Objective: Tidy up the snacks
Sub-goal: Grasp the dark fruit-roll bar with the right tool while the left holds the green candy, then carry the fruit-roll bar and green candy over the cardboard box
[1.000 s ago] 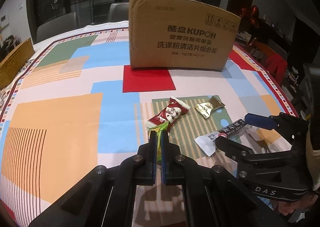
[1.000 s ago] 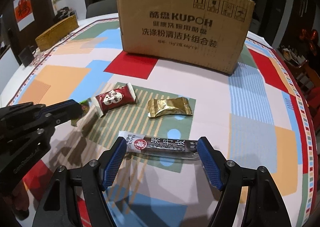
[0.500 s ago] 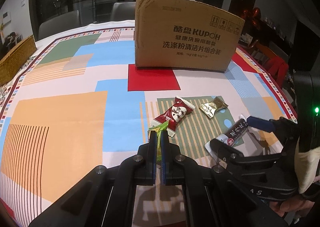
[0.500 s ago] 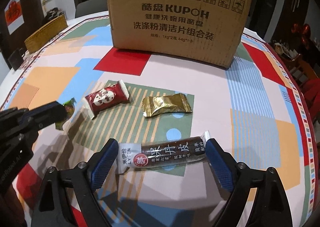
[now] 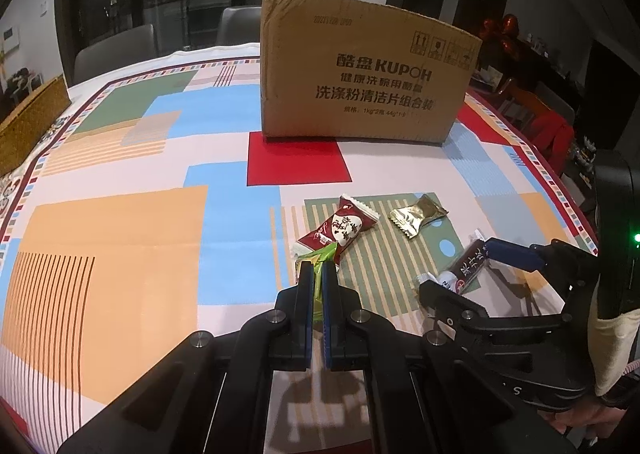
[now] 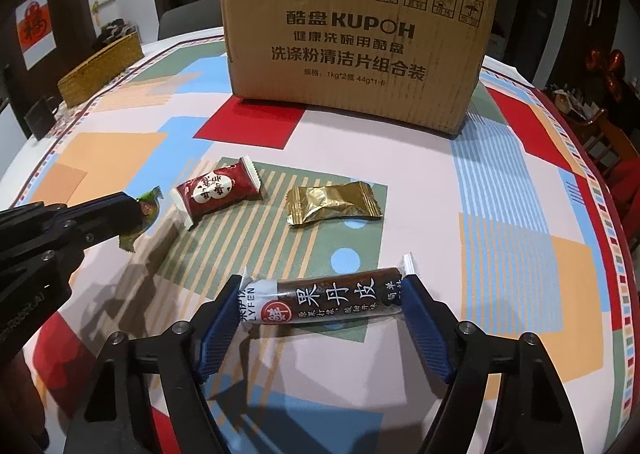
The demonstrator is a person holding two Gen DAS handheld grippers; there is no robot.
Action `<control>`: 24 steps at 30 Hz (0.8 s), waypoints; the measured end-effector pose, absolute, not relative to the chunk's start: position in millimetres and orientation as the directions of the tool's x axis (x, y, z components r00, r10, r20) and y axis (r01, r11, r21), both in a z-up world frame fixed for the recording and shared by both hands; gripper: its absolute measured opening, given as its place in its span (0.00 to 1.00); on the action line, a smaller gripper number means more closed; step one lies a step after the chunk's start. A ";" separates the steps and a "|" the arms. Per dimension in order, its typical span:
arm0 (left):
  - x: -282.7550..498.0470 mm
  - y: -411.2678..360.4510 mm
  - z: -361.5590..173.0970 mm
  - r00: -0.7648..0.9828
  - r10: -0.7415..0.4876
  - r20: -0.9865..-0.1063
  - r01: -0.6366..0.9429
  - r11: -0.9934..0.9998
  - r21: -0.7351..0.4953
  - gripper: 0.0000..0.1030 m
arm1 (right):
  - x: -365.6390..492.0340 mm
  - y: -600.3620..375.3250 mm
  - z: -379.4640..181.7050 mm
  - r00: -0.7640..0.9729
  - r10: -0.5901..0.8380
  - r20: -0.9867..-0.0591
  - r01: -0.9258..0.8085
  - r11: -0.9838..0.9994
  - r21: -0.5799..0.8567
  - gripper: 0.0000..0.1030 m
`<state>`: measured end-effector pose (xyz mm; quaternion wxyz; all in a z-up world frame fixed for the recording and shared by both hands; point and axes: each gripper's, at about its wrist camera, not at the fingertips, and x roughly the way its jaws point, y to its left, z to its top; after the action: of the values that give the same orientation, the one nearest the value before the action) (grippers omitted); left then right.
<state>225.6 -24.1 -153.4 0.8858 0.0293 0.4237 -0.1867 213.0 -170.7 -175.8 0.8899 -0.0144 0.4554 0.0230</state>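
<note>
A: Snacks, four of them, lie near the front of the worktop [image 6: 120,157] on its patterned cloth. The dark fruit-leather bar [image 6: 328,300] lies crosswise between the blue pads of the right tool [image 6: 320,308], whose jaws are closing; each pad meets one end of the wrapper

B: And the left side?

A: The left tool [image 5: 316,274] is clamped tight on a green candy [image 5: 320,258], whose wrapper sticks out past the fingertips. In the right view that same tool [image 6: 132,209] comes in from the left edge with the green wrapper [image 6: 150,199] poking out

B: What sits between them?

A: A red-wrapped candy [image 6: 216,189] with white crimped ends lies just beside the green one, on a striped green patch. A gold-foil candy [image 6: 334,203] lies to its right, apart from it

B: Farther back?

A: A brown cardboard box [image 6: 360,37] printed KUPOH stands upright at the middle of the worktop. A woven basket [image 6: 100,67] sits at the far left edge
</note>
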 end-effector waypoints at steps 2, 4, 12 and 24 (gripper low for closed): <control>225.0 -24.7 -151.8 0.573 -0.306 -0.760 0.356 0.928 -0.106 0.05 | 212.6 -171.5 -174.3 0.587 0.031 -0.809 -0.052 0.999 0.001 0.76; 224.7 -25.0 -150.3 0.574 -0.307 -0.759 0.356 0.928 -0.106 0.05 | 211.6 -173.1 -171.0 0.596 0.029 -0.802 -0.045 0.999 0.003 0.76; 225.3 -28.4 -136.6 0.586 -0.316 -0.746 0.362 0.926 -0.107 0.05 | 212.6 -180.6 -149.4 0.633 0.028 -0.774 -0.027 1.000 0.014 0.76; 234.5 -38.3 -96.9 0.630 -0.328 -0.704 0.377 0.922 -0.093 0.05 | 218.3 -194.4 -102.1 0.701 0.018 -0.713 -0.008 1.000 0.017 0.76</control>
<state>234.5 -38.3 -96.9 0.9021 0.0318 0.3834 -0.1954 218.3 -194.4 -102.1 0.9223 0.0064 0.3864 0.0071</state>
